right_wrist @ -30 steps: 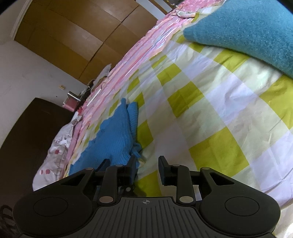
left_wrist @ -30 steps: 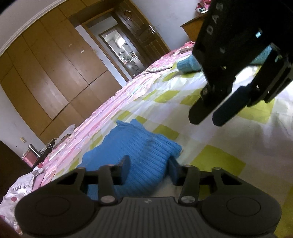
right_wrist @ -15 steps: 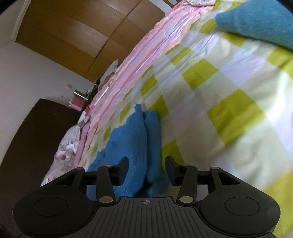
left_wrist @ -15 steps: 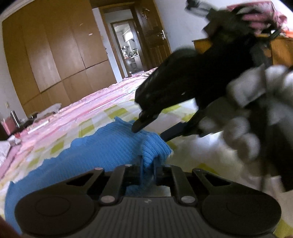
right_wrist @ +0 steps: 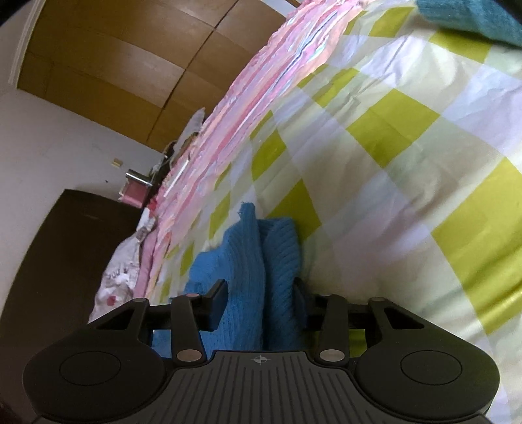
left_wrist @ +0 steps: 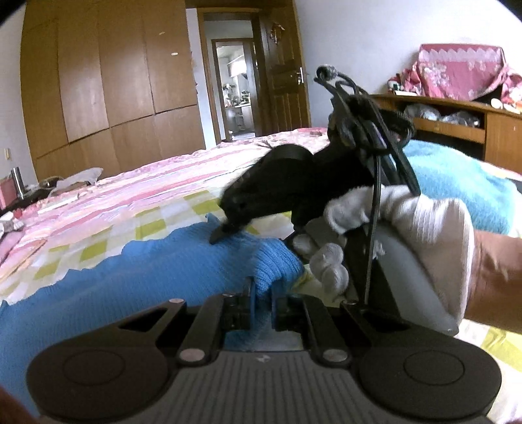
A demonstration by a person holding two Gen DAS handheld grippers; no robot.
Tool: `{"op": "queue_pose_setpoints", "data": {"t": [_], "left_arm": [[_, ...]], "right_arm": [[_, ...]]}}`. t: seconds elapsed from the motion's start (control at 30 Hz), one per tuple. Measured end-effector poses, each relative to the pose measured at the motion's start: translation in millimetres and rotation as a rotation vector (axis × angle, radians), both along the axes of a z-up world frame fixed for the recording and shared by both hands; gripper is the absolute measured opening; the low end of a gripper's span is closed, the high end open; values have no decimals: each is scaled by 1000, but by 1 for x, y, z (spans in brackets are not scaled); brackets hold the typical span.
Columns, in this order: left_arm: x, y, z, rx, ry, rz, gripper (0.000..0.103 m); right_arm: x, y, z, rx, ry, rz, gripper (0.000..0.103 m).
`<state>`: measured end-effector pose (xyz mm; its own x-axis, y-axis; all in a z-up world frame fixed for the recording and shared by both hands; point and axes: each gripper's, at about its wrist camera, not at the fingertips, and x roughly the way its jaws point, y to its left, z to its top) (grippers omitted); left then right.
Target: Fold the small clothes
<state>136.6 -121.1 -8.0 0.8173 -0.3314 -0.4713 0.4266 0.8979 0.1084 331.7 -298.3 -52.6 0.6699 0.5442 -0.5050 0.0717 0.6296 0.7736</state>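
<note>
A small blue knit garment [left_wrist: 137,270] lies on the checked yellow-and-white bedsheet [left_wrist: 169,208]. My left gripper [left_wrist: 259,305] is shut on the garment's near corner, with a fold of blue knit pinched between its fingers. In the right wrist view the same garment [right_wrist: 257,261] runs up between the fingers of my right gripper [right_wrist: 261,303], which stands open around a bunched fold. In the left wrist view the right gripper's black body [left_wrist: 293,192], held by a white-gloved hand [left_wrist: 401,221], has its tips on the garment's far edge.
A teal blanket [left_wrist: 456,182] lies on the bed at the right, also in the right wrist view [right_wrist: 469,16]. A pink striped cover [left_wrist: 124,189] runs along the bed's far side. A wooden wardrobe [left_wrist: 107,91], an open door and a wooden headboard shelf [left_wrist: 456,117] stand behind.
My left gripper closed on the blue garment's corner. My right gripper came down from above onto the garment and now straddles a fold of it.
</note>
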Motion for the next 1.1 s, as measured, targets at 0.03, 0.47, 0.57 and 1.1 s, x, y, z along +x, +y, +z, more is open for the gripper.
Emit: {"op": "queue_pose_setpoints", "data": {"t": [0.03,0.47,0.57,1.1], "left_arm": [[0,1,2,-8,0,1,15],[-6,57,40,-209,-5,79,15],[-11,82,51,-262,-18,119,15],[-37,207,51,-379,-46,343,12]], "right_arm": [[-1,-1,0,-2,9,0,21],[-16,32,64,-19,-99,8,14],[-16,55,82,-31,-127,35,14],[-19,217,108,-153,-176,230,13]]}}
